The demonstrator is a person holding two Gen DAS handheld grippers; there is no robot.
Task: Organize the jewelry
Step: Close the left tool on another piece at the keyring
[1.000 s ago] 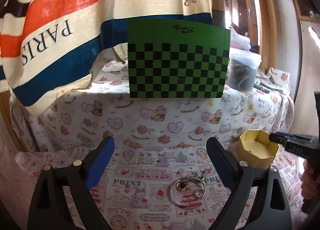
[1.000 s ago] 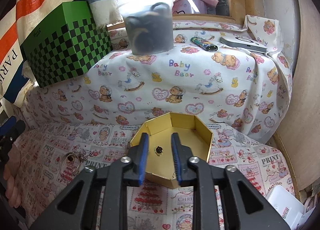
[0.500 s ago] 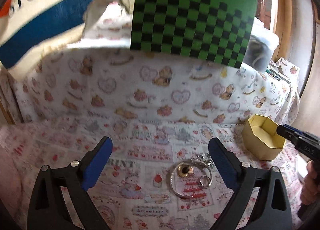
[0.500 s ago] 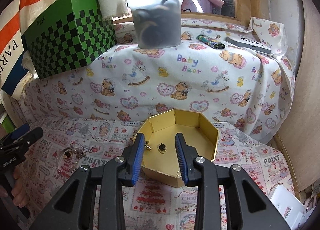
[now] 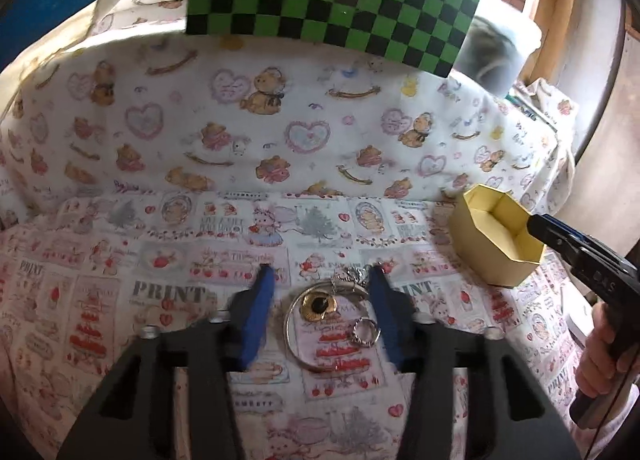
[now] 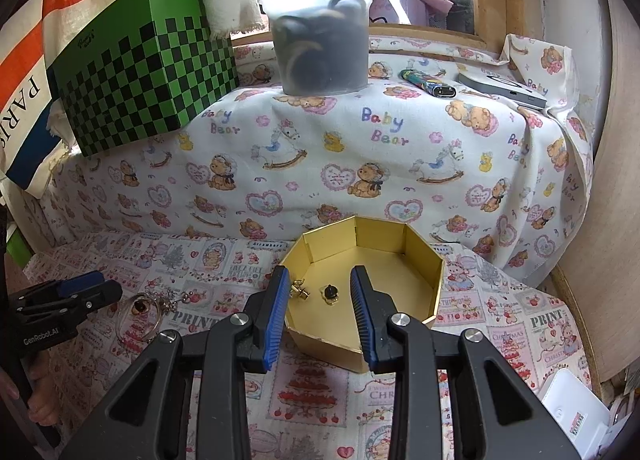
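A jewelry pile lies on the printed cloth: a silver bangle (image 5: 298,344), a gold round piece with a dark centre (image 5: 319,304), a small ring (image 5: 365,334) and a chain (image 5: 349,275). My left gripper (image 5: 320,294) points down over the pile, its jaws closing with the pile between them; the pads do not clearly press on anything. That gripper also appears at the left of the right wrist view (image 6: 86,292). My right gripper (image 6: 320,290) hovers partly open over a yellow hexagonal box (image 6: 420,252), nothing between its pads. Two small gold pieces (image 6: 330,294) lie inside the box.
A cloth-covered step rises behind the work area. On it stand a green checkered box (image 6: 140,75), a plastic tub (image 6: 320,31), a lighter (image 6: 428,83) and a grey flat device (image 6: 504,89). A white box (image 6: 572,416) sits at the front right. A striped cloth (image 6: 28,59) hangs at the left.
My left gripper has dropped and tilted down toward the jewelry pile, and its jaws have narrowed from wide open to either side of the pile. The right gripper's jaws widened slightly over the box.
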